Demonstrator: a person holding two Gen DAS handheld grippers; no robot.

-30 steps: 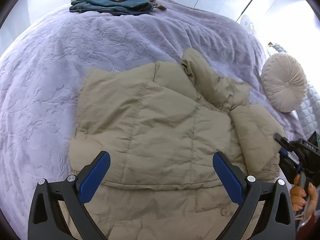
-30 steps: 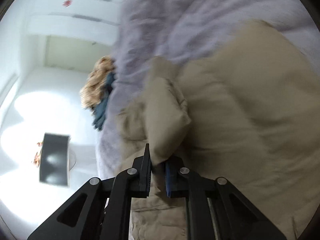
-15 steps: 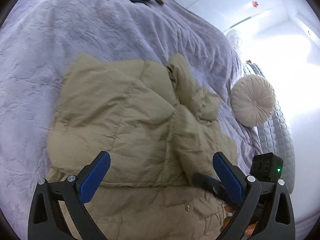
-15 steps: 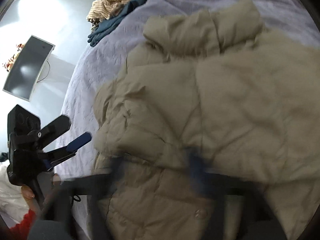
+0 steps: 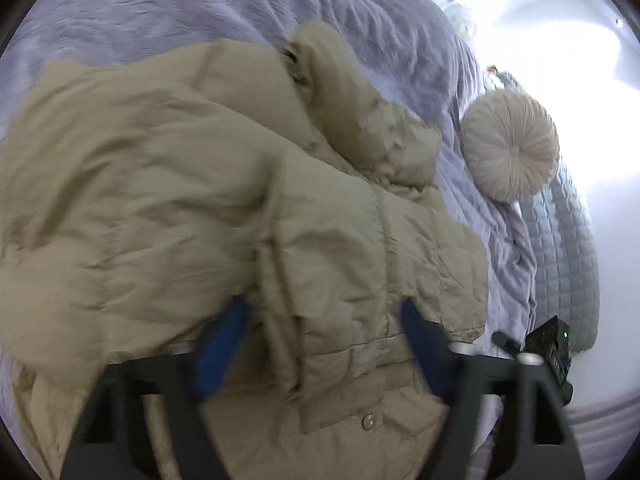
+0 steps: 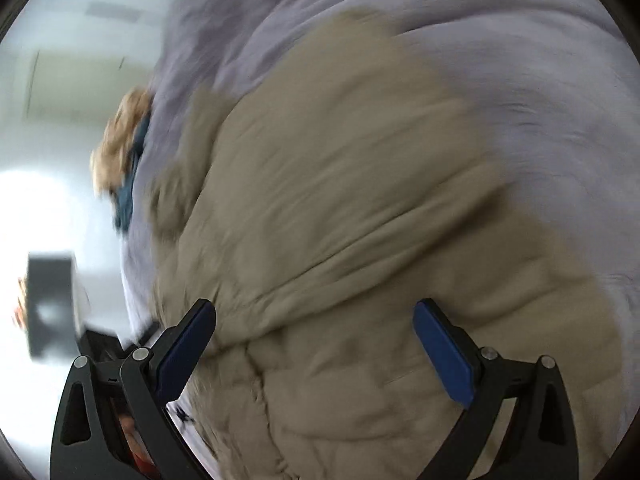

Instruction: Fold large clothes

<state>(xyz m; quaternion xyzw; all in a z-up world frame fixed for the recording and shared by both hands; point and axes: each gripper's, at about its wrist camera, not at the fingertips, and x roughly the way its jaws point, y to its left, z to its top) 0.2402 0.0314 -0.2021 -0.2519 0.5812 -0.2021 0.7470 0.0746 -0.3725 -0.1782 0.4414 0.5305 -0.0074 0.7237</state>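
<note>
A beige puffer jacket (image 5: 208, 208) lies on a lavender bedspread (image 5: 160, 12), with one sleeve folded over its body on the right. It fills the right wrist view (image 6: 360, 208) too. My left gripper (image 5: 324, 344) is open, just above the jacket's lower part near a snap button (image 5: 368, 423). My right gripper (image 6: 316, 352) is open and empty, low over the jacket. Both views are blurred by motion. The right gripper's body (image 5: 548, 348) shows at the bed edge in the left wrist view.
A round cream cushion (image 5: 510, 146) and a grey quilted blanket (image 5: 568, 264) lie at the right of the bed. A pile of striped and blue clothes (image 6: 124, 160) sits at the far end. A dark monitor (image 6: 50, 304) stands beyond the bed.
My right gripper let go of the sleeve, which now lies folded over the jacket, and opened wide. My left gripper moved closer and lower over the jacket, turning right.
</note>
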